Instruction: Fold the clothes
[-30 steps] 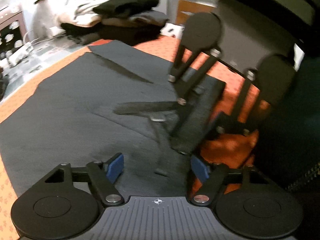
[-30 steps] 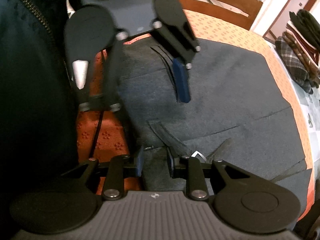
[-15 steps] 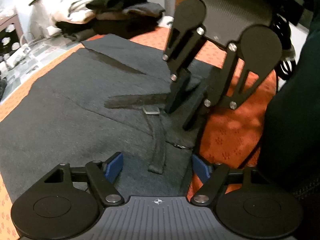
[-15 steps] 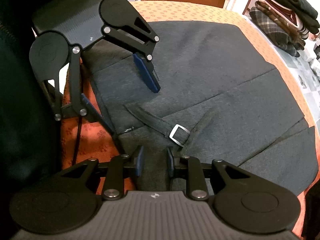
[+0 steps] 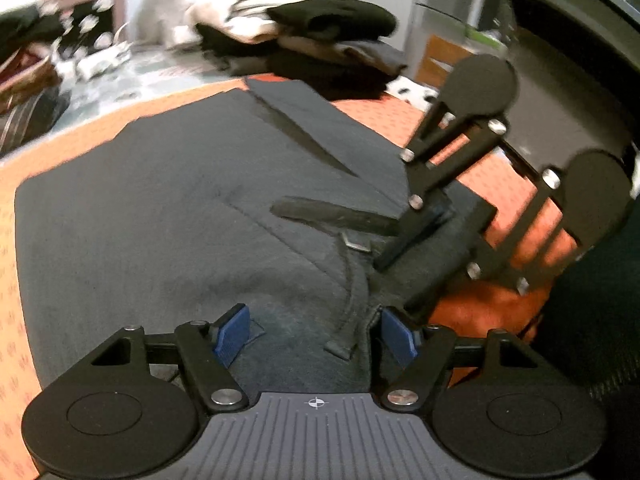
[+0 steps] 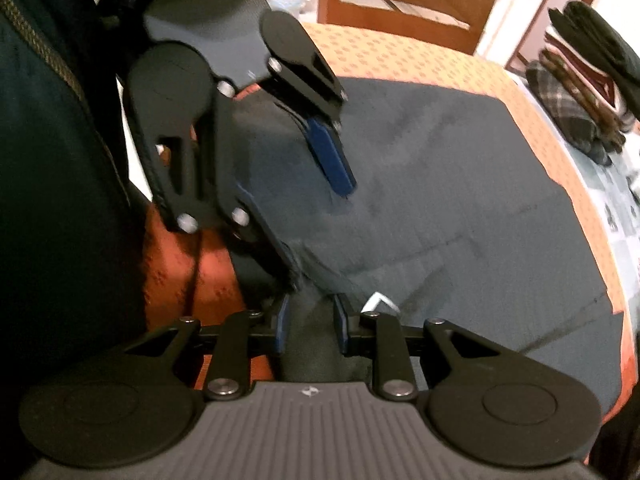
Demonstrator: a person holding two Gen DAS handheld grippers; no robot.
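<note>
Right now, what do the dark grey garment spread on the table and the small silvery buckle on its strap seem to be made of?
The dark grey garment looks like a thick, matte, felt-like woven cloth, perhaps wool: fuzzy surface, no sheen. The small silvery buckle looks like polished metal: it glints bright against the strap, though blur leaves plastic possible.

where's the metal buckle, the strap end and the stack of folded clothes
metal buckle (image 5: 357, 243), left wrist view, on its silver frame
strap end (image 5: 339, 349), left wrist view, on the loose tip nearest the camera
stack of folded clothes (image 6: 588, 80), right wrist view, on the pile's middle layers
</note>
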